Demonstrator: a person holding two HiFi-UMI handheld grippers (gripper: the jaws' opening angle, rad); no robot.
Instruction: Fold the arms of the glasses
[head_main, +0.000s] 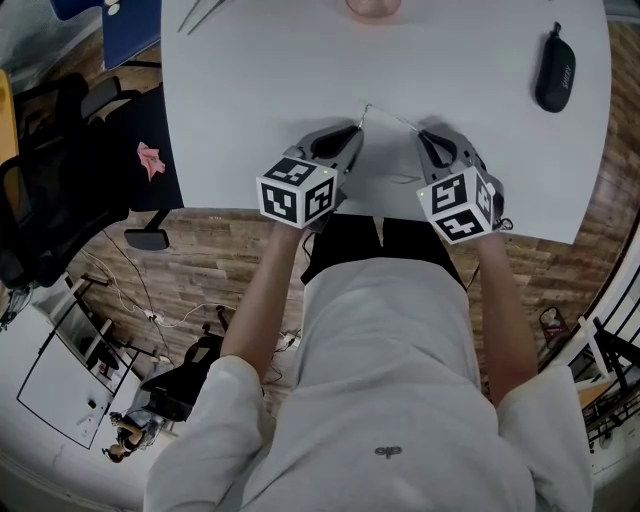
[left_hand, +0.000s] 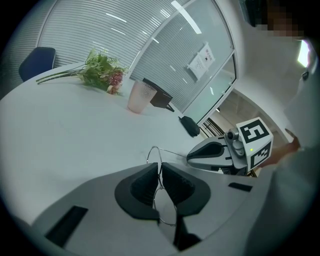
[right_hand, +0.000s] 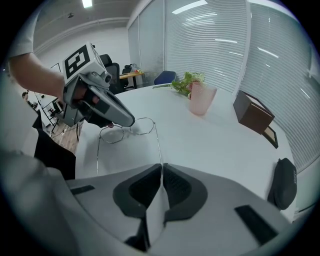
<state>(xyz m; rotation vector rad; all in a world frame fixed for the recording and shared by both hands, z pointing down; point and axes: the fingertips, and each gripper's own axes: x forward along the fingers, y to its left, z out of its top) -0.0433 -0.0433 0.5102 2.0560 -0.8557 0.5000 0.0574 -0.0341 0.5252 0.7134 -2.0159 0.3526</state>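
- Head view: L gripper (head_main: 356, 128) and R gripper (head_main: 426, 136) side by side over near edge of white table (head_main: 250, 80), tips angled toward each other.
- Thin wire glasses (head_main: 385, 115) strung between the two tips; touching table or not, can't tell.
- Black case (head_main: 555, 68) far R on table, well apart.
- L gripper view: L gripper (left_hand: 160, 170) pads closed tight on glasses (left_hand: 152, 148) at front rim, wire loop poking out above pads, lens rim showing below.
- R gripper (left_hand: 190, 157) just beside, to the R.
- Pink cup (left_hand: 140, 97), flowers (left_hand: 102, 70), case (left_hand: 190, 126) further back.
- R gripper view: R gripper (right_hand: 161, 172) pinched shut on temple arm (right_hand: 159, 145), which runs straight up to the hinge.
- Glasses (right_hand: 129, 130) front held at L gripper (right_hand: 130, 121) tip; other arm sticking out unfolded on L.
- Cup (right_hand: 201, 100), brown box (right_hand: 252, 115), case (right_hand: 282, 182) behind.
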